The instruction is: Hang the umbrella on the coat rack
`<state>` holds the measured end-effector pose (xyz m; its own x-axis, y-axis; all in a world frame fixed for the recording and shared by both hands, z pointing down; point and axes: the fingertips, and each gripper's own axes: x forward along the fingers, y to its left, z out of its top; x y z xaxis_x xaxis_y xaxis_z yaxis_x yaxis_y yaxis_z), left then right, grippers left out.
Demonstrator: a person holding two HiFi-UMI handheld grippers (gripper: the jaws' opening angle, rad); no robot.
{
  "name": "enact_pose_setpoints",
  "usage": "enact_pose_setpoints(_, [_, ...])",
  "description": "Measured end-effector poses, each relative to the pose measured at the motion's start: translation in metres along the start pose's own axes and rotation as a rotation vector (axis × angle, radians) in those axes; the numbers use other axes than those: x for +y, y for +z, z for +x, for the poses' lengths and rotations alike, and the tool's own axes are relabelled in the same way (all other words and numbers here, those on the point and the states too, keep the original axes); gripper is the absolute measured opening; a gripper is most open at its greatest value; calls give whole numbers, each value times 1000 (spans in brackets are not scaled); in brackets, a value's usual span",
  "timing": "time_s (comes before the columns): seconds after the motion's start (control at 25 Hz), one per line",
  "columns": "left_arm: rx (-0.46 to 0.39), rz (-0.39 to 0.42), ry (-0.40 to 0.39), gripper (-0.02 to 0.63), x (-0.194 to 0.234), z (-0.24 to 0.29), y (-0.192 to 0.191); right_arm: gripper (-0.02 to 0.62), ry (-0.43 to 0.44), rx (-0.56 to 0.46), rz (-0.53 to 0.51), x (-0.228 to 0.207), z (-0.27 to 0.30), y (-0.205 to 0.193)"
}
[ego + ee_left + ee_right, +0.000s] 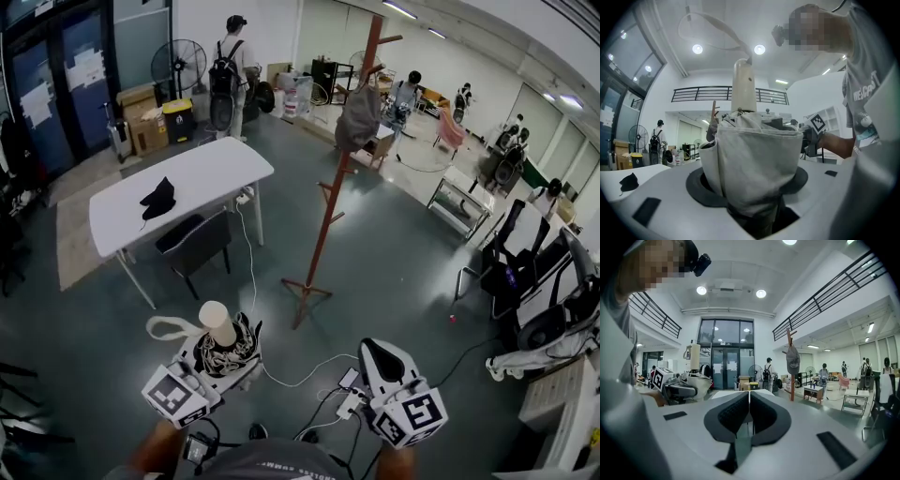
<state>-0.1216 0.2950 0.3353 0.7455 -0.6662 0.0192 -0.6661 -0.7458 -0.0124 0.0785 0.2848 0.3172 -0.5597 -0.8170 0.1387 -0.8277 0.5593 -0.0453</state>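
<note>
Clamping folded umbrella (752, 154) by slack canopy in left hand-held gripper (750, 192); holding right hand-held gripper (749, 416) closed, empty. Risking fabric slipping, strap (731, 33) missing coat rack (323, 220) peg.

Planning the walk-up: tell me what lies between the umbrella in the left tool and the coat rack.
In the head view, only grey floor crossed by a white cable separates the umbrella from the coat rack.

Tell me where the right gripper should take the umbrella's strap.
Probably the strap at its far bend, approached from the side away from the handle. The loop stands out open there, clear of the folded canopy that the left gripper holds.
</note>
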Motion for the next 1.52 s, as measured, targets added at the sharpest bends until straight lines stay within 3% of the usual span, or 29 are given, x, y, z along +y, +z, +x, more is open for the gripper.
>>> enact_pose_setpoints(0.36, [5,-13,-33,275,16,0,-10,31,-35,16,-21,1,17,-2])
enact_pose_setpoints(0.72, [8,-12,36,275,37,26,-8,31,34,19,-4,-26,55,-3])
enact_pose_setpoints(1.52, [43,44,147,273,58,141,-5,31,123,0,6,-156,105,2])
